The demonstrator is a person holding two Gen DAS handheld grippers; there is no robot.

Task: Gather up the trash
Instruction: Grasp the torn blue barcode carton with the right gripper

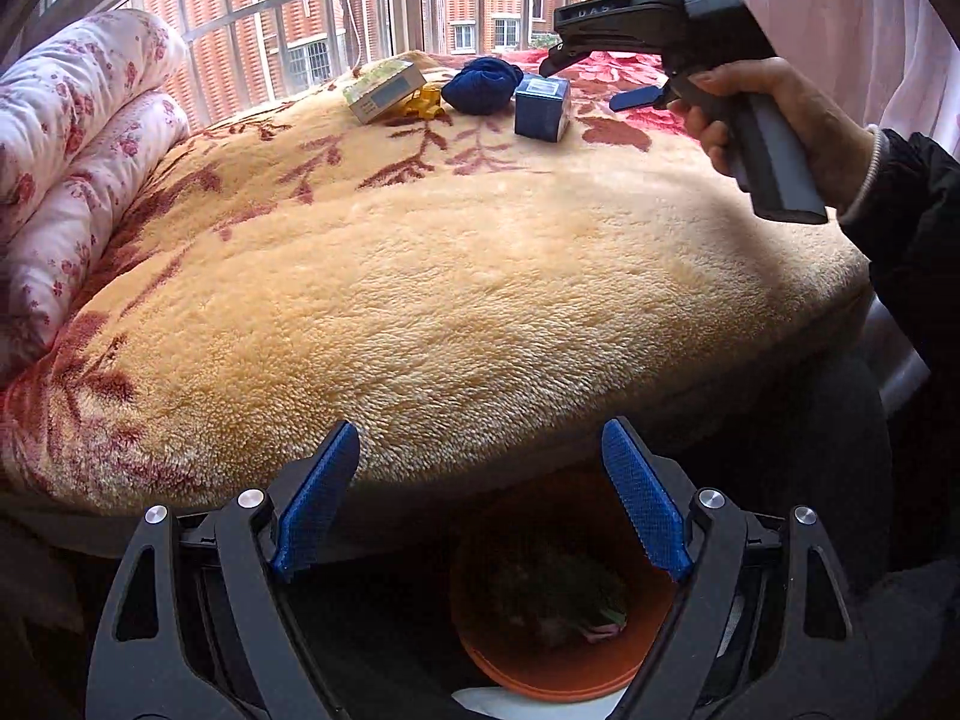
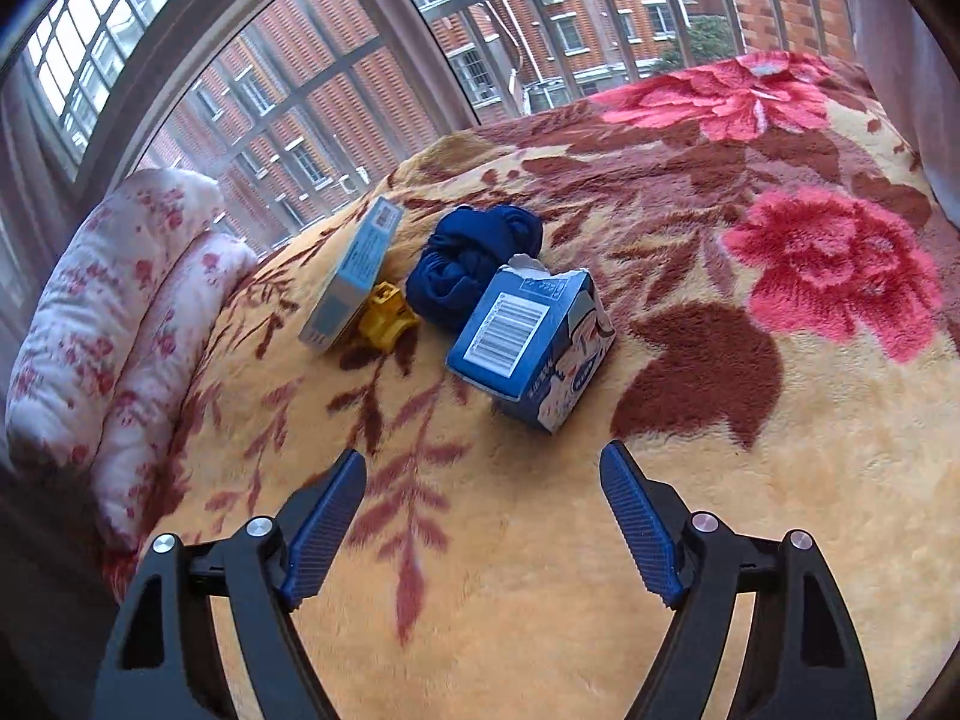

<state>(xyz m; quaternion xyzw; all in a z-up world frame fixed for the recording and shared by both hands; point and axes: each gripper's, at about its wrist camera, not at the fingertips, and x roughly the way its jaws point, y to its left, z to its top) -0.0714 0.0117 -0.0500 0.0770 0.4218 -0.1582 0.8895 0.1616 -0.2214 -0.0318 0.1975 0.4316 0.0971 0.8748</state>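
A torn blue carton [image 2: 531, 342] with a barcode lies on the floral fleece blanket [image 2: 600, 540]; it also shows in the left wrist view [image 1: 542, 106]. Beside it lie a dark blue cloth ball [image 2: 474, 258], a small yellow toy vehicle [image 2: 387, 315] and a pale flat box [image 2: 354, 273]. My right gripper [image 2: 483, 510] is open and empty, a short way in front of the carton; it shows in the left wrist view [image 1: 591, 81] in a hand. My left gripper [image 1: 480, 480] is open and empty over an orange bin [image 1: 561, 618] by the bed edge.
A rolled pink floral quilt [image 1: 78, 150] lies along the left side of the bed. A barred window [image 2: 360, 78] stands behind the bed. A pale curtain [image 1: 840, 18] hangs at the right. The bin holds some dim contents.
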